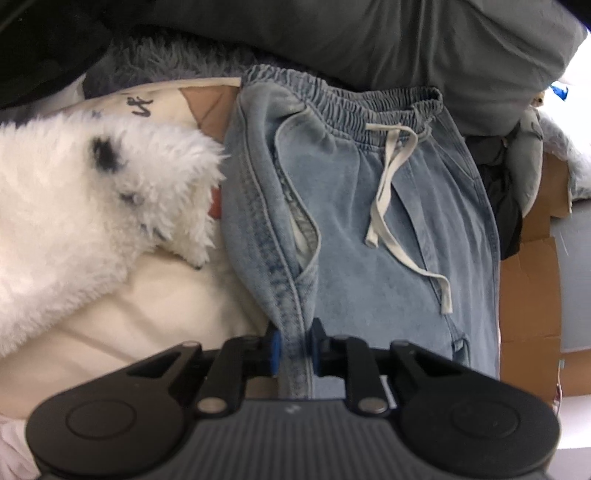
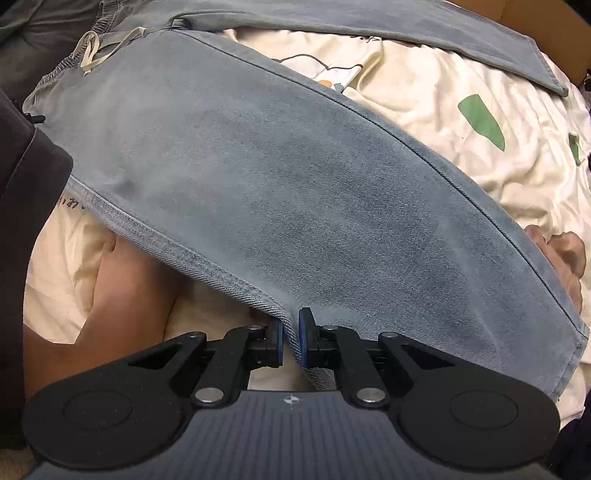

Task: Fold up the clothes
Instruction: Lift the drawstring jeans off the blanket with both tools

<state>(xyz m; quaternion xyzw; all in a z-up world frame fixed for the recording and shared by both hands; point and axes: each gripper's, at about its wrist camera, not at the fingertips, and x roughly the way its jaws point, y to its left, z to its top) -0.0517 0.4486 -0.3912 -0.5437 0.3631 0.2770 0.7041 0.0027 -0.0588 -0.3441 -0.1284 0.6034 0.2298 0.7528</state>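
Light blue denim trousers (image 1: 369,229) with an elastic waistband and a cream drawstring (image 1: 388,177) lie on a cream bedsheet (image 1: 155,302). My left gripper (image 1: 294,349) is shut on the side seam of the trousers, below the pocket opening. In the right wrist view one trouser leg (image 2: 295,206) stretches from the waistband at upper left down to my right gripper (image 2: 291,341), which is shut on the leg's hemmed edge. A second leg (image 2: 369,26) runs along the top of that view.
A white fluffy dog (image 1: 92,210) lies on the sheet just left of the trousers. Grey bedding (image 1: 369,40) sits behind the waistband, cardboard (image 1: 528,295) at right. A person's knee (image 2: 122,295) and a hand (image 2: 565,258) show beside the printed sheet (image 2: 461,129).
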